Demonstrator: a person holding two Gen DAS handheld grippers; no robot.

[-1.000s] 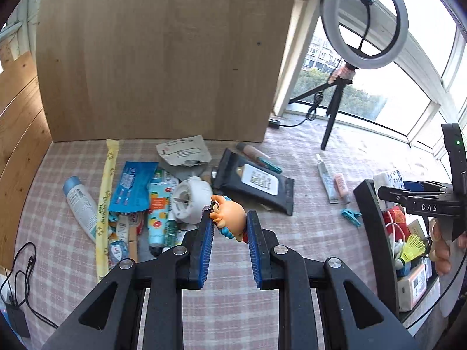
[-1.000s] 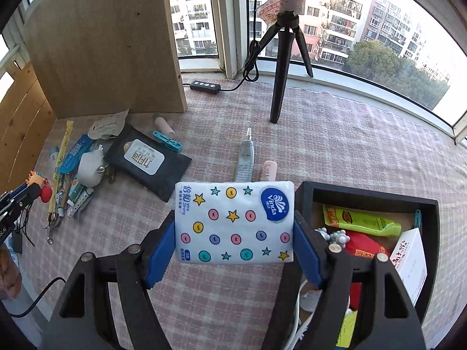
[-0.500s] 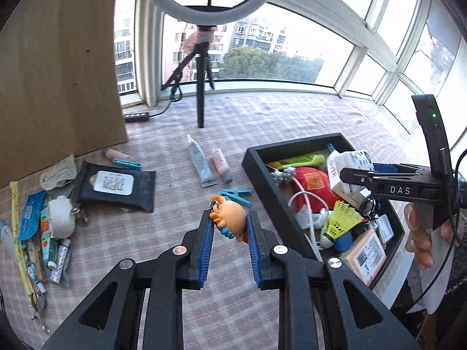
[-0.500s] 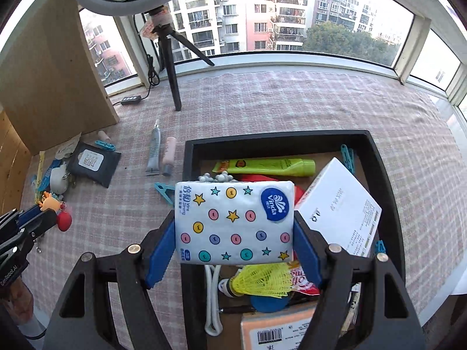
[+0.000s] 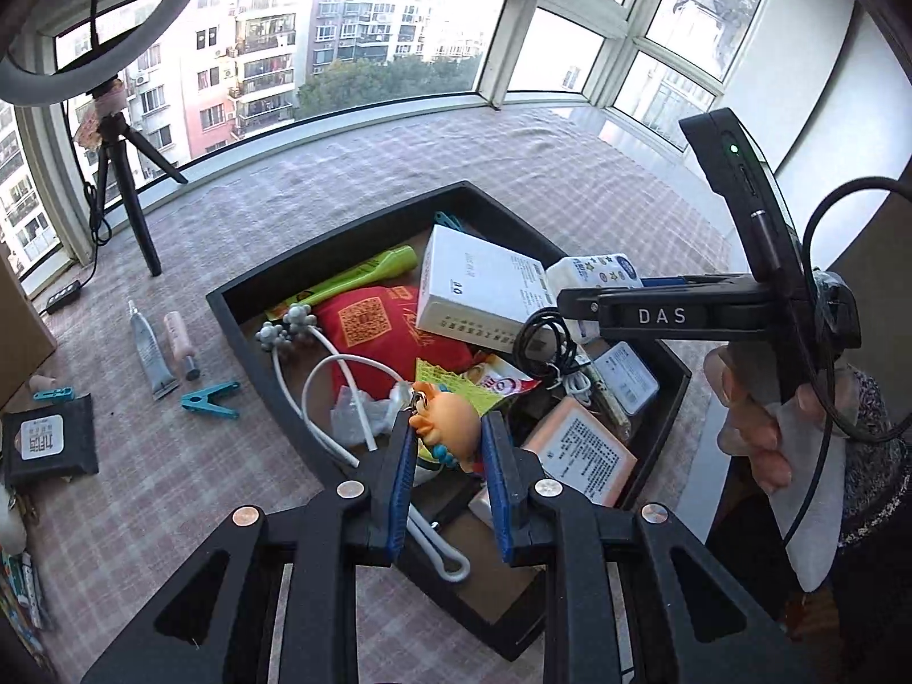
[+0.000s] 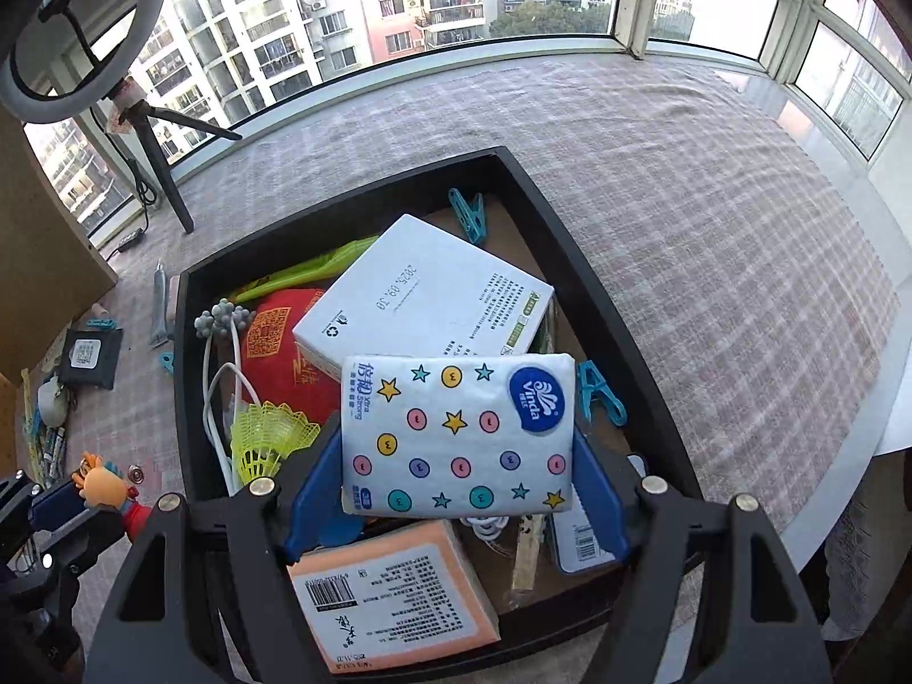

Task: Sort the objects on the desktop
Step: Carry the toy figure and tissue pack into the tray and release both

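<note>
Over black tray (image 6: 575, 262) | left gripper (image 5: 447, 450) clamps figurine (image 5: 447, 427) | right gripper (image 6: 459, 444) clamps tissue pack (image 6: 456, 433), seemingly between 2 pads

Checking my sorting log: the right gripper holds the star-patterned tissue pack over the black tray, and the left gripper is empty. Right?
Not quite. The left gripper is shut on a small orange-haired cartoon figure keychain, as the left wrist view shows. The right gripper does hold the star-patterned tissue pack over the black tray.
</note>
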